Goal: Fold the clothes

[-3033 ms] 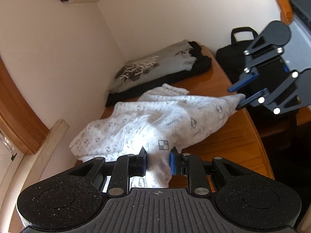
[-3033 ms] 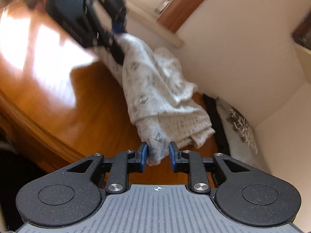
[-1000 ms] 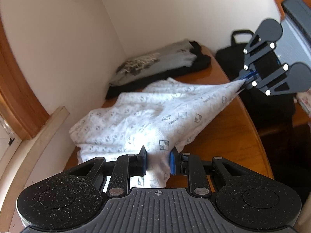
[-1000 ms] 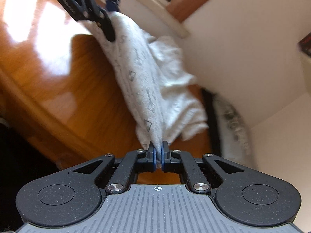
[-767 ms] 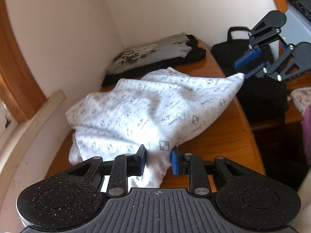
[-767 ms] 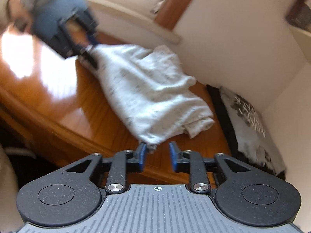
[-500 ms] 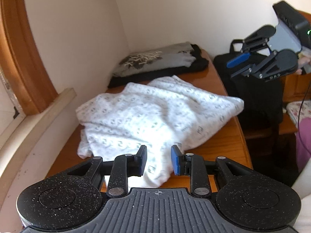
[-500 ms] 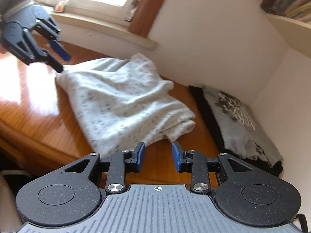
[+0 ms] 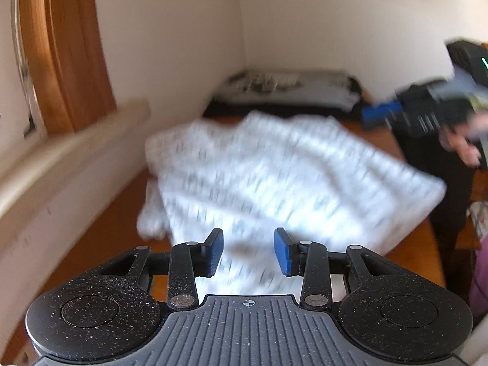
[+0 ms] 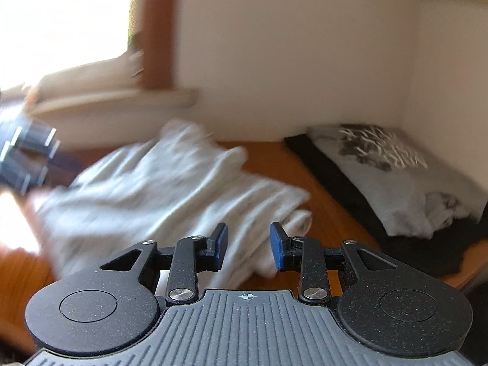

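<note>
- White patterned garment [image 9: 274, 180] lies loosely folded on the wooden table [image 9: 100, 238], filling the middle of the left wrist view; in the right wrist view it [image 10: 170, 195] runs from 9 o'clock toward centre. Motion blur; its print cannot be read.
- Folded stack at the table's far corner: grey printed shirt [image 10: 393, 177] on a black garment [image 10: 341, 189], at 3 o'clock in the right view and 12 o'clock in the left. Print is a pale graphic, not legible.
- Left gripper [image 9: 248, 251]: blue pads [image 9: 282, 254] parted to a moderate gap, holding nothing; the garment's near edge shows beyond and below the gap. The jaws have just been opening, nothing between them.
- Right gripper [image 10: 248, 250]: pads likewise parted, nothing gripped; the garment's corner lies past the gap. In the left view it [image 9: 384, 114] is at 2 o'clock, off the cloth, held by a hand [image 9: 466, 146].
- Versus one second ago: both grippers pinched the cloth and held it stretched between them; now it is released and flat on the table, both grippers drawn back.
- Window sill [image 9: 61, 158] at 9 o'clock, wooden frame [image 9: 70, 48] at 10 o'clock, black bag [image 9: 439, 164] at 3 o'clock.
</note>
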Demonstrator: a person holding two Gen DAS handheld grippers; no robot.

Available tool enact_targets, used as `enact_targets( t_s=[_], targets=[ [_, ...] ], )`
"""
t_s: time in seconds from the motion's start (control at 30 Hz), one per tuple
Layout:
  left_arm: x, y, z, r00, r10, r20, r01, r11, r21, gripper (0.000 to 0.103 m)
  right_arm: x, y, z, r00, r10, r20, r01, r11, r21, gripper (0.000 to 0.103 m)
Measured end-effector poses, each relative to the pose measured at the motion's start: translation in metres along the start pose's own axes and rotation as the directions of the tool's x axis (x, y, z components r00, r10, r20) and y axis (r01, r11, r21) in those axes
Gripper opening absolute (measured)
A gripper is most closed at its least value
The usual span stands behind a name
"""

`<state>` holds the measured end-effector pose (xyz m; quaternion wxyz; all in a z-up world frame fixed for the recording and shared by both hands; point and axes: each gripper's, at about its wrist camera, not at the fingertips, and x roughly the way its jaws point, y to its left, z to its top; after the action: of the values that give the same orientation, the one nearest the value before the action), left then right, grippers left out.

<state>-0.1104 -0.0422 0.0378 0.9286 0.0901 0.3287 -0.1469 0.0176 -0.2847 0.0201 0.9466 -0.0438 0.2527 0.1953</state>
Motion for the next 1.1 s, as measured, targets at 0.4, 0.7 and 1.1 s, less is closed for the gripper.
enact_targets(
  t_s=[0.4, 0.7, 1.1],
  targets=[
    [0.003, 0.015, -0.023, 0.999, -0.05, -0.011, 0.049, 0.997, -0.056, 0.04, 0.087, -0.051, 0.019, 0.999, 0.03, -0.04, -0.021, 0.979, 0.201, 0.005],
    [0.001, 0.018, -0.023, 0.999, -0.049, -0.002, 0.048, 0.996, -0.079, 0.041, 0.05, -0.057, 0.036, 0.989, -0.128, 0.079, 0.122, 0.99, 0.074, 0.003],
    [-0.012, 0.036, -0.021, 0.993, -0.087, 0.074, 0.1, 0.973, -0.207, 0.053, 0.004, -0.029, 0.003, 0.999, -0.032, 0.003, 0.032, 0.999, 0.023, 0.042]
  ],
)
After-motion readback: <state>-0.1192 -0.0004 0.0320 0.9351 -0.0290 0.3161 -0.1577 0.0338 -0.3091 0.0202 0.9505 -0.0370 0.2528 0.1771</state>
